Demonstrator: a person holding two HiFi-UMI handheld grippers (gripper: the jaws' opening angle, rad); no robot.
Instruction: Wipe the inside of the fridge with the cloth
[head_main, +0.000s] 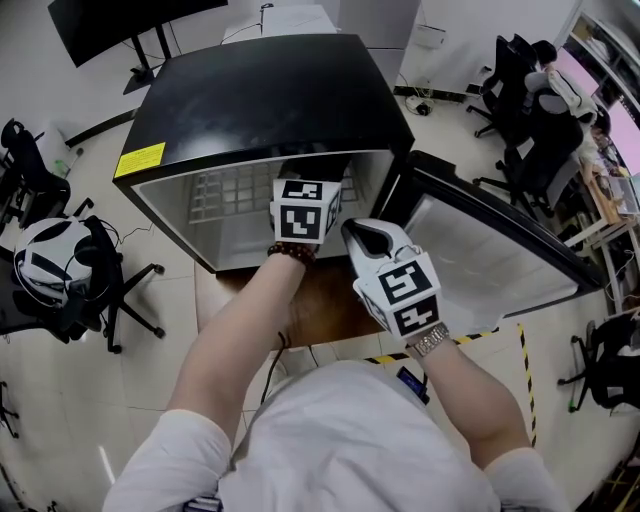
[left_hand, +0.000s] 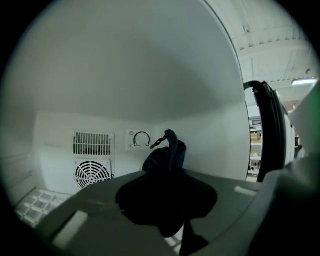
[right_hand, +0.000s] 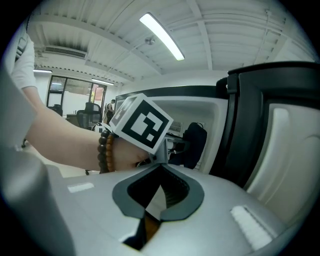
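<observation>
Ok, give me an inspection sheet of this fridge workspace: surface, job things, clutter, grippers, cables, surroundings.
Surface: interior wall white, no dirt visible; wire shelf in place.
Job's things: fridge with door open at right; dark cloth inside.
Clutter: nothing seen.
Grippers: left gripper inside fridge, shut on cloth; right gripper outside, shut, empty.
Cables: one cable on floor behind fridge.
Surroundings: office chairs, monitor, striped floor tape.
</observation>
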